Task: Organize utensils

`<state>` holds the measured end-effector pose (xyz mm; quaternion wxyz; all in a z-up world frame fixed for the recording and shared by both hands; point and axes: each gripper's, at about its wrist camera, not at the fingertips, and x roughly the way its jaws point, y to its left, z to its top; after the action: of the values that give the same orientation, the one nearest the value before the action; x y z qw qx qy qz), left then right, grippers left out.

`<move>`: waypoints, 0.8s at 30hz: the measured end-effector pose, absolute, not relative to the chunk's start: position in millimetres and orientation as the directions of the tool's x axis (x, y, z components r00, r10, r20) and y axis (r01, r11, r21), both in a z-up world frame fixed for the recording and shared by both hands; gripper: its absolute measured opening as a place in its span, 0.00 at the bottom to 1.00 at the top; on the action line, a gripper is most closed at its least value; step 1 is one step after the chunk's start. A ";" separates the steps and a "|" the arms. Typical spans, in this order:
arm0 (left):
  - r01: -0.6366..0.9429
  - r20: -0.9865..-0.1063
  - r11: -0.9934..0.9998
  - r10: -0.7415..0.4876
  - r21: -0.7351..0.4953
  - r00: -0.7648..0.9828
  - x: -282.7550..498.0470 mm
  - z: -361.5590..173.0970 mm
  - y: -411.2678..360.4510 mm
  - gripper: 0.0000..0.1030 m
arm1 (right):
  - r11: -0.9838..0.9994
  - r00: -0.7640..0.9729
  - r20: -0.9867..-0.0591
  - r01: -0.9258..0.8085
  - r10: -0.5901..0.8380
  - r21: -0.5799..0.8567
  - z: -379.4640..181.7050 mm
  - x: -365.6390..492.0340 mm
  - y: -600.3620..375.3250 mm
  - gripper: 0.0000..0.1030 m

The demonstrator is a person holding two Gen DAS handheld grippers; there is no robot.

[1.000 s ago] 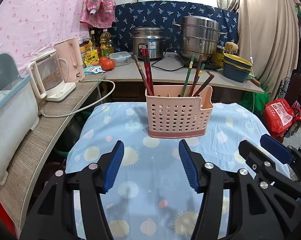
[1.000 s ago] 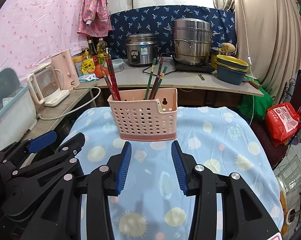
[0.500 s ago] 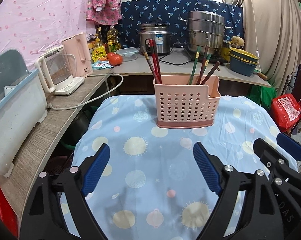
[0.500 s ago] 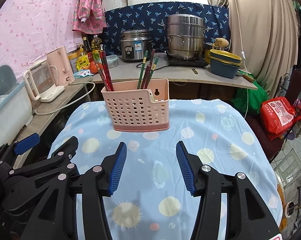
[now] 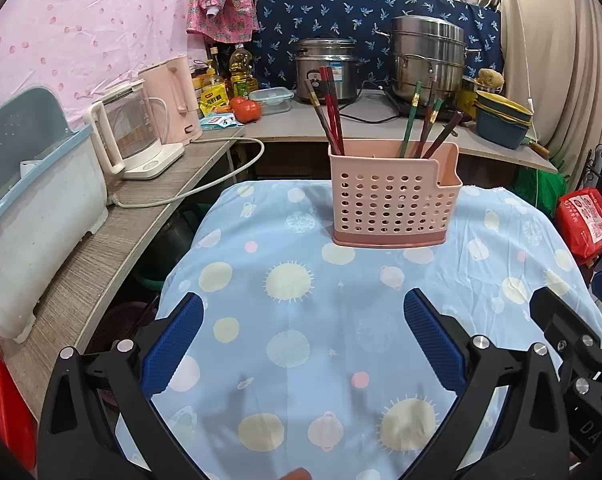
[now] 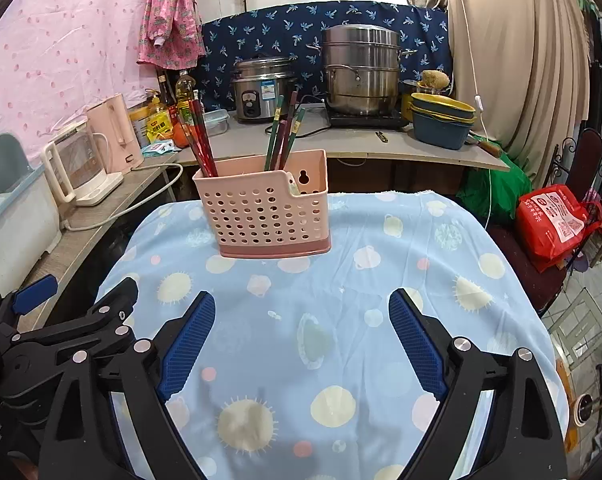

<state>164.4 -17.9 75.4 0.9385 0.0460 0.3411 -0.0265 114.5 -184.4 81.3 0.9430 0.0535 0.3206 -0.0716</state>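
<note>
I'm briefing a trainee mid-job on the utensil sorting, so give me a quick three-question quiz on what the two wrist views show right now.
1. True or false: the pink caddy stands upright on the blue patterned tablecloth.
2. Multiple choice: the red chopsticks sit at which end of the caddy in the left wrist view? A) left B) right C) outside it, on the cloth
3. Short answer: is anything between the fingers of the left hand-held gripper or the right hand-held gripper?

Key:
1. True.
2. A; the green chopsticks stand further right.
3. No; both are opening over bare cloth.
</note>
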 end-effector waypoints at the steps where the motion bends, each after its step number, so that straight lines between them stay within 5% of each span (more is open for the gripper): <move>1: 0.079 -0.643 0.994 -0.015 0.071 0.766 164.6 74.9 -17.5 0.93 | 0.984 0.785 -0.611 0.169 -0.103 0.052 80.9 114.4 -184.1 0.83; 4: 0.068 -0.642 0.995 -0.001 0.079 0.767 164.4 74.3 -16.9 0.93 | 0.984 0.790 -0.603 0.173 -0.116 0.037 80.7 113.1 -182.0 0.95; 24: 0.050 -0.656 0.995 0.022 0.091 0.755 168.0 70.2 -15.4 0.93 | 0.985 0.784 -0.609 0.168 -0.115 0.031 78.0 113.0 -179.8 0.94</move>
<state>168.0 -15.4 70.2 0.9353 0.0513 0.3501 -0.0076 113.0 -179.8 78.0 0.9437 0.0418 0.3196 -0.0750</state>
